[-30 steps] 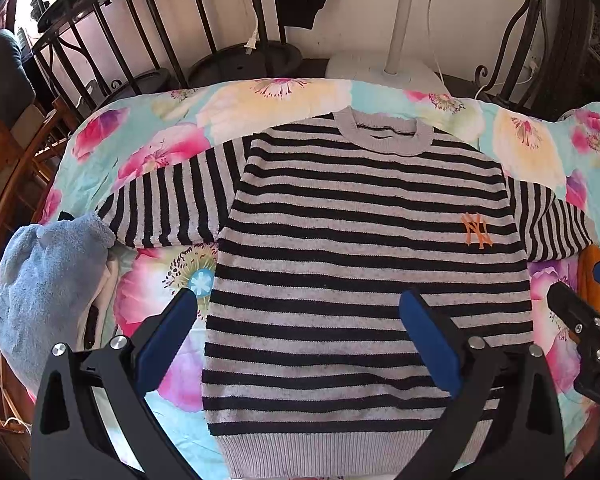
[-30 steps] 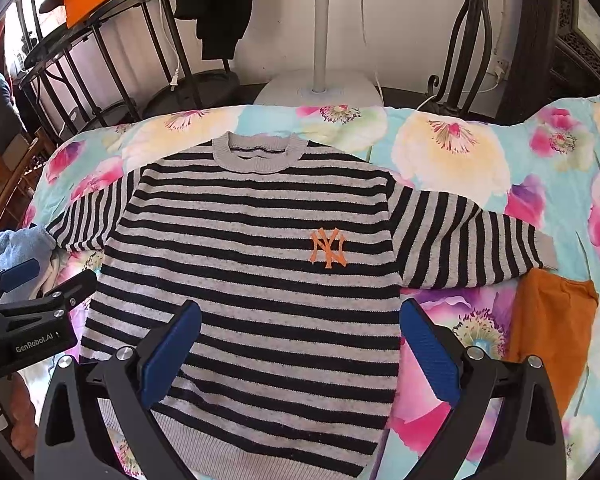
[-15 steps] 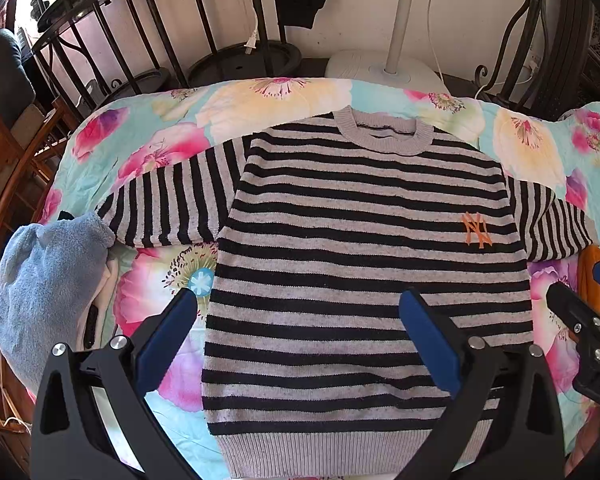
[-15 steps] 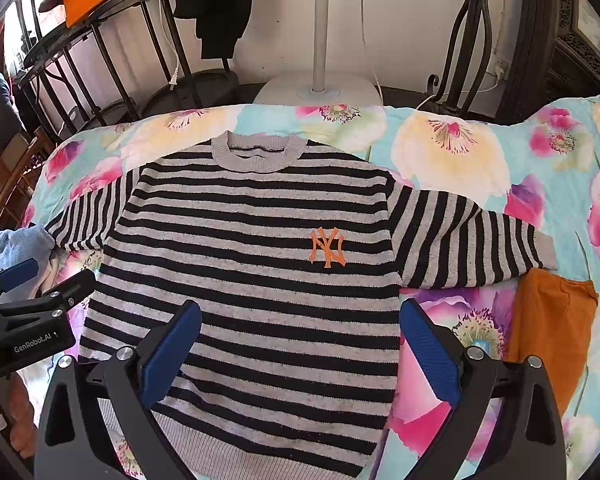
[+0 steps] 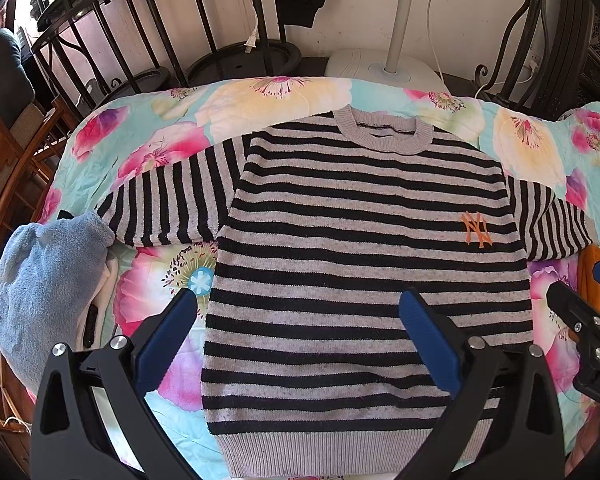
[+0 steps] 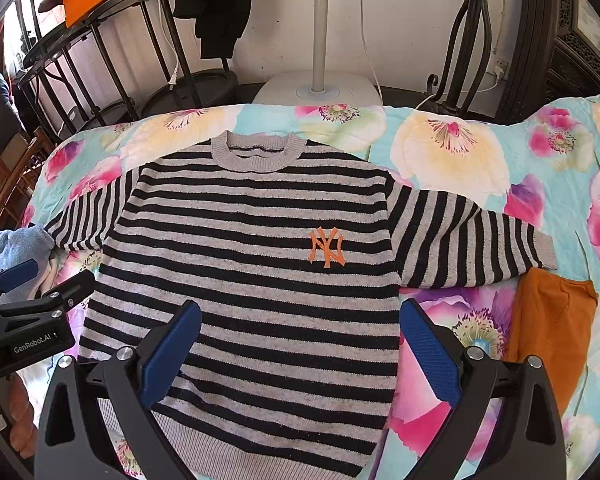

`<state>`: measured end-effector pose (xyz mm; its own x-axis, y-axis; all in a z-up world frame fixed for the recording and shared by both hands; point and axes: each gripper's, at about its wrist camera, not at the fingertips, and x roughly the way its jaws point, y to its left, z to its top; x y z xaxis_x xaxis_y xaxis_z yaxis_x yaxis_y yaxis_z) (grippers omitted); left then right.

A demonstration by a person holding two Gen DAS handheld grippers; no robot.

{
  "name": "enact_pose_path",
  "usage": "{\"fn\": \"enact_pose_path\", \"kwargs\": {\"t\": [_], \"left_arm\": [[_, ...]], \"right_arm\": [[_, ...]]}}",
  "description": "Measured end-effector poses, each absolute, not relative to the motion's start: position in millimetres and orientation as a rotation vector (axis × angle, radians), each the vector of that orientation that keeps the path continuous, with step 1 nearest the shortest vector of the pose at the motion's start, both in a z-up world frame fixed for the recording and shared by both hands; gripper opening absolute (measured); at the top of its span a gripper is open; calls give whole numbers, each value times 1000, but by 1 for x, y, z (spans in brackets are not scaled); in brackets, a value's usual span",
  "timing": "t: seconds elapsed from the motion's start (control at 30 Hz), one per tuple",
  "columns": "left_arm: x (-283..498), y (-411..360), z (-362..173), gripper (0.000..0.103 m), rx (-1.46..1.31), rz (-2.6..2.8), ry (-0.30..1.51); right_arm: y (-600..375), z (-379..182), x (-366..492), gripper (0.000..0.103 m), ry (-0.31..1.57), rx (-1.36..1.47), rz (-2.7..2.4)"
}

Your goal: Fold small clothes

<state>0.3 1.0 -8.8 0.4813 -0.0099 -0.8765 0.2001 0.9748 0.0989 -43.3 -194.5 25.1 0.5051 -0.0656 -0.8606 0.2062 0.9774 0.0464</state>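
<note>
A grey and black striped sweater [image 5: 360, 248] [image 6: 252, 264] with an orange logo [image 6: 326, 246] lies flat, face up, sleeves spread, on a floral bedspread [image 5: 284, 92]. My left gripper [image 5: 298, 336] hovers open above the sweater's lower left part, nothing between its blue pads. Over the lower right part of the sweater my right gripper [image 6: 300, 344] is open too and holds nothing. Each gripper shows at the edge of the other's view: the right gripper [image 5: 588, 312] and the left gripper [image 6: 24, 300].
A light blue towel [image 5: 40, 280] is heaped at the bed's left edge. An orange garment [image 6: 552, 328] lies right of the sweater, below its sleeve. Behind the bed stand a metal rack [image 6: 112, 60], a fan base [image 6: 320, 88] and a dark iron stand [image 6: 472, 40].
</note>
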Motion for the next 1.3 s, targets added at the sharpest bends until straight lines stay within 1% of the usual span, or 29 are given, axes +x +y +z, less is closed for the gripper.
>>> {"fn": "enact_pose_path", "kwargs": {"t": [1.07, 1.3], "left_arm": [[-1, 1, -12, 98, 203, -124, 1066], [7, 9, -23, 98, 151, -130, 1120]], "right_arm": [[-196, 22, -44, 100, 1039, 155, -166], [-202, 15, -43, 100, 1064, 196, -168]]}}
